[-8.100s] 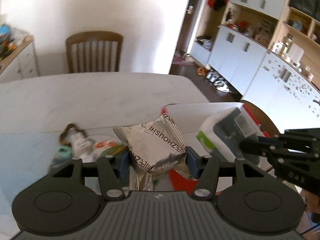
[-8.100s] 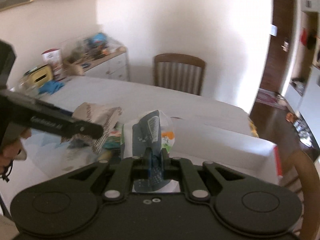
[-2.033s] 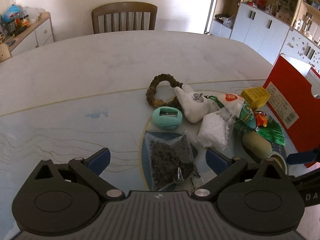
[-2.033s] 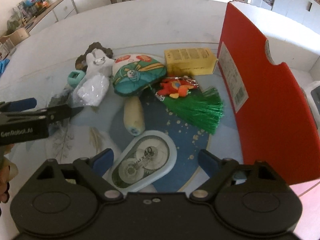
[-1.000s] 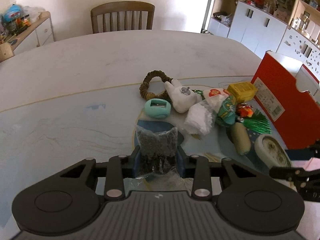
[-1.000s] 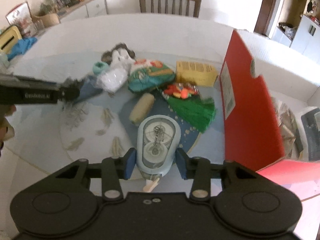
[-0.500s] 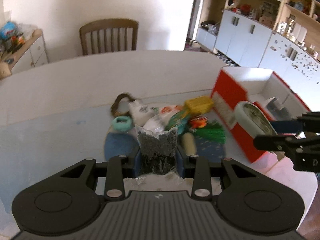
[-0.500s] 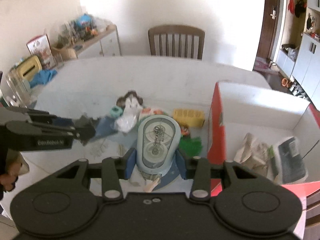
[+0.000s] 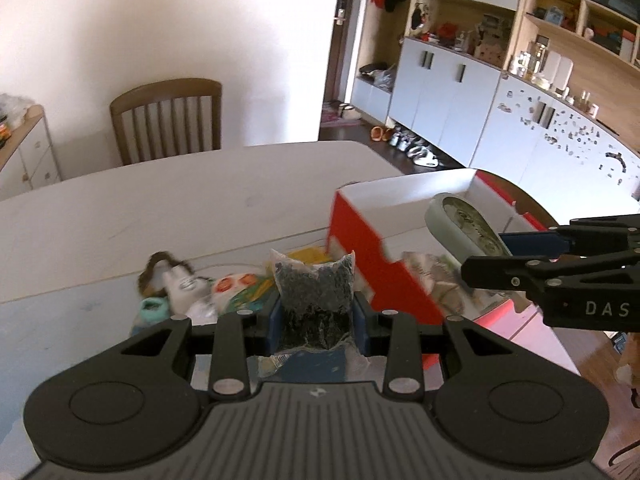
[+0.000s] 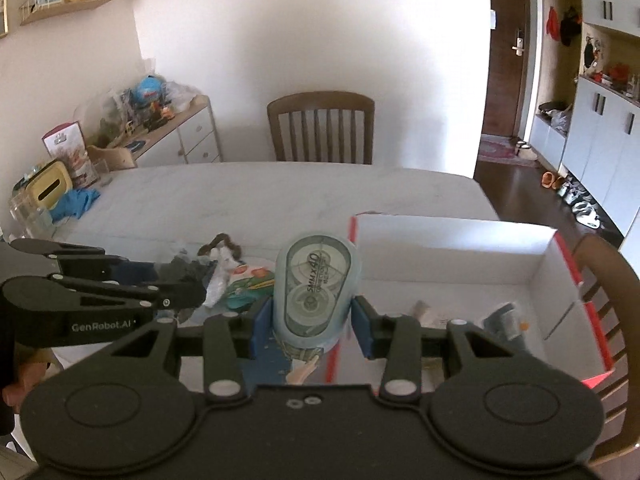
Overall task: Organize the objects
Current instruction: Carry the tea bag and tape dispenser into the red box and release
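My left gripper [image 9: 316, 318] is shut on a clear bag of dark dried bits [image 9: 314, 300] and holds it above the table, left of the red box [image 9: 372, 264]. My right gripper [image 10: 310, 326] is shut on a pale blue correction tape dispenser [image 10: 316, 288], held above the box's near left corner [image 10: 460, 248]. The dispenser also shows in the left wrist view [image 9: 464, 226] over the box. A silver packet [image 10: 424, 312] and a grey-green packet [image 10: 506, 322] lie inside the box.
Small items lie in a heap on the table: a white pouch [image 9: 184, 284], a teal sharpener [image 9: 154, 306], a colourful plush [image 9: 240, 288], a yellow box [image 9: 310, 254]. A wooden chair [image 10: 320, 128] stands at the far side. A sideboard [image 10: 176, 136] is far left.
Both grippers have risen and moved right toward the red box with their loads. The tape dispenser now hangs over the box's edge; the bag is nearer the box's red side.
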A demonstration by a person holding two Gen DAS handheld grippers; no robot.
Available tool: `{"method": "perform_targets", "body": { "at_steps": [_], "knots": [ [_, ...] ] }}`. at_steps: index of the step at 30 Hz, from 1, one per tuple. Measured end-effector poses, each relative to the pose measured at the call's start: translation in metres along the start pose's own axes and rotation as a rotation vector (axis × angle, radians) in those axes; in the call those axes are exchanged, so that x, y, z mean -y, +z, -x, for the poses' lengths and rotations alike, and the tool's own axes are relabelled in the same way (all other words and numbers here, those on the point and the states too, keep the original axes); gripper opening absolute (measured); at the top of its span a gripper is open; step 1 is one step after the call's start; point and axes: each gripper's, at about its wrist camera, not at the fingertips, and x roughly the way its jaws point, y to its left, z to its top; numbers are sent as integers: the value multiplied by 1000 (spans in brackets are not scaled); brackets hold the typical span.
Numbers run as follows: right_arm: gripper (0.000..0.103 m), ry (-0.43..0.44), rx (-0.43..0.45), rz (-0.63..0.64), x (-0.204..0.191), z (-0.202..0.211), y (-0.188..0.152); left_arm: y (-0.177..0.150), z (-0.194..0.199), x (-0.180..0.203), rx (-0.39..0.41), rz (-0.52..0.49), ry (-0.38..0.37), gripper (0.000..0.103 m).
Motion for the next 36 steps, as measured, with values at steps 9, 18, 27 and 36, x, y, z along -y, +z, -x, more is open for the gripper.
{"method": "perform_targets", "body": {
  "at_steps": [9, 18, 27, 36],
  "knots": [
    [41, -21, 0, -27, 52, 7, -7, 16, -26, 51, -9, -33, -16, 35],
    [41, -38, -18, -33, 103, 1, -13, 34, -66, 92, -34, -65, -35, 35],
    [41, -13, -107, -65, 142, -30, -21, 64, -118, 114, -78, -81, -12, 35],
    [40, 23, -194, -30, 148, -63, -29, 79, -183, 133, -201, -128, 20, 35]
  ]
}}
